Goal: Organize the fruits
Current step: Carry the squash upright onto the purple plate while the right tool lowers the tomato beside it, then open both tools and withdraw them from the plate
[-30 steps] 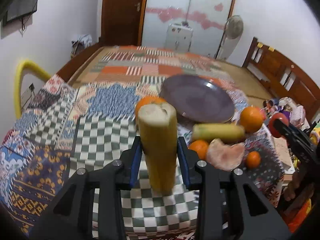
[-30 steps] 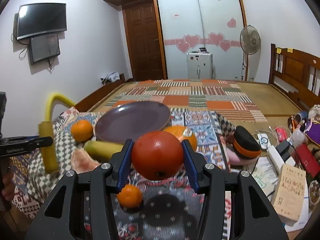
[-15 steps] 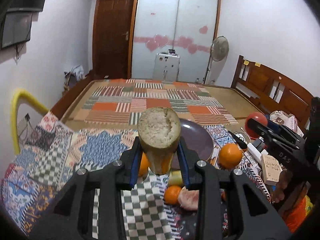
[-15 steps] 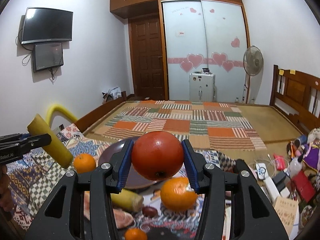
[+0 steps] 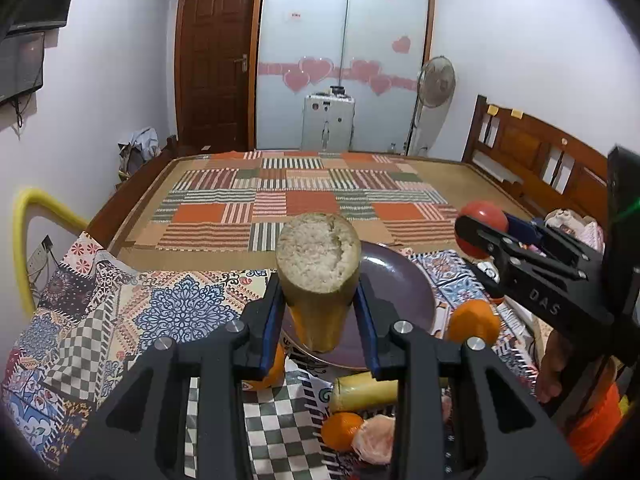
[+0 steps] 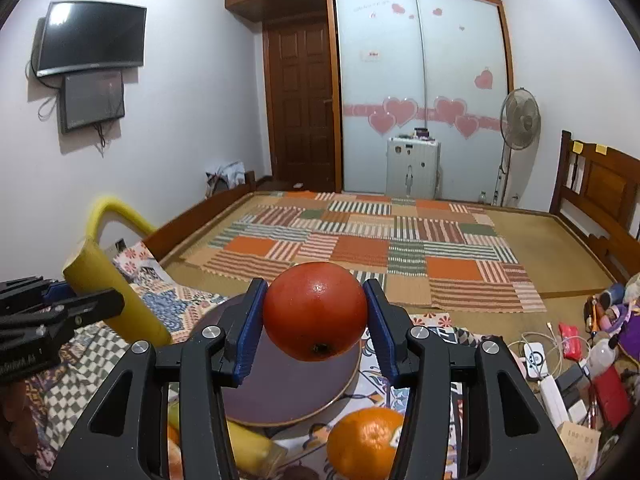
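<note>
**Over the purple plate: two fruits held aloft**

Above the patterned cloth (image 5: pixel 180 312) that covers the bed, a yellow cut fruit piece (image 5: pixel 318 280) is gripped by the left tongs (image 5: pixel 318 316), the blue pads pressed against both its sides and its pale, rough cut face turned toward the camera. A purple plate (image 5: pixel 400 292) is seen just behind and below it. A red round fruit (image 6: pixel 315 311) is clasped by the right tongs (image 6: pixel 314 320), both pads set against its skin, with the plate rim (image 6: pixel 280 400) directly beneath. From the right wrist view, the left tongs (image 6: pixel 80 312) are seen at the left edge with the yellow piece (image 6: pixel 116 296) tilted. On the cloth near the plate lie an orange (image 6: pixel 366 442), another yellow piece (image 5: pixel 366 392), a second orange (image 5: pixel 472 322), a smaller orange (image 5: pixel 340 430) and a pinkish peeled segment (image 5: pixel 374 440). Clutter is scattered at the right (image 6: pixel 580 368)
</note>
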A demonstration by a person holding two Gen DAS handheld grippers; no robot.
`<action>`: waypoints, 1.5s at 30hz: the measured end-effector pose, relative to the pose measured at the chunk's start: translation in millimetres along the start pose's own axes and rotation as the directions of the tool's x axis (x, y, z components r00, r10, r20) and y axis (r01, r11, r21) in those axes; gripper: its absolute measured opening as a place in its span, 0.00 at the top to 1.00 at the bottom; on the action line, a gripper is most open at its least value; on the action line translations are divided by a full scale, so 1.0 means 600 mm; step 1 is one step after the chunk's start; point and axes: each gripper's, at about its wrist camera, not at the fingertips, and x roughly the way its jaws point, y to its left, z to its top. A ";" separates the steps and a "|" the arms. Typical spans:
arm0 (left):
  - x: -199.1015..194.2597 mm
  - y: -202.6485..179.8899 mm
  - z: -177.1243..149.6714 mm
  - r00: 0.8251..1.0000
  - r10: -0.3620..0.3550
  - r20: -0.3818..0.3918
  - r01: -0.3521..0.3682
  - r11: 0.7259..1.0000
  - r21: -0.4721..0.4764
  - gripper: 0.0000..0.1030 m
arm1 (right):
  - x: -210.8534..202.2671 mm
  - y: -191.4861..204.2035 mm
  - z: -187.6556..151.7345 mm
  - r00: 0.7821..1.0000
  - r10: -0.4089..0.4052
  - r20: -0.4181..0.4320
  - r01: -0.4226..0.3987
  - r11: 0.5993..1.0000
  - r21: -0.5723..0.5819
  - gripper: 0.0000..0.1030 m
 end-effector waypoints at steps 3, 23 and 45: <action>0.030 0.002 -0.001 0.999 0.009 -0.031 -0.009 1.000 0.007 0.67 | 0.025 -0.003 -0.004 0.999 -0.001 -0.038 0.000 1.000 -0.009 0.56; 0.152 -0.009 0.010 0.983 -0.049 -0.176 0.051 0.999 0.007 0.67 | 0.109 0.016 -0.039 0.955 0.004 -0.296 -0.040 0.992 -0.117 0.56; 0.243 0.000 0.033 0.955 -0.049 -0.293 0.043 0.999 -0.026 0.72 | 0.142 0.024 -0.046 0.929 -0.025 -0.370 -0.028 0.990 -0.138 0.55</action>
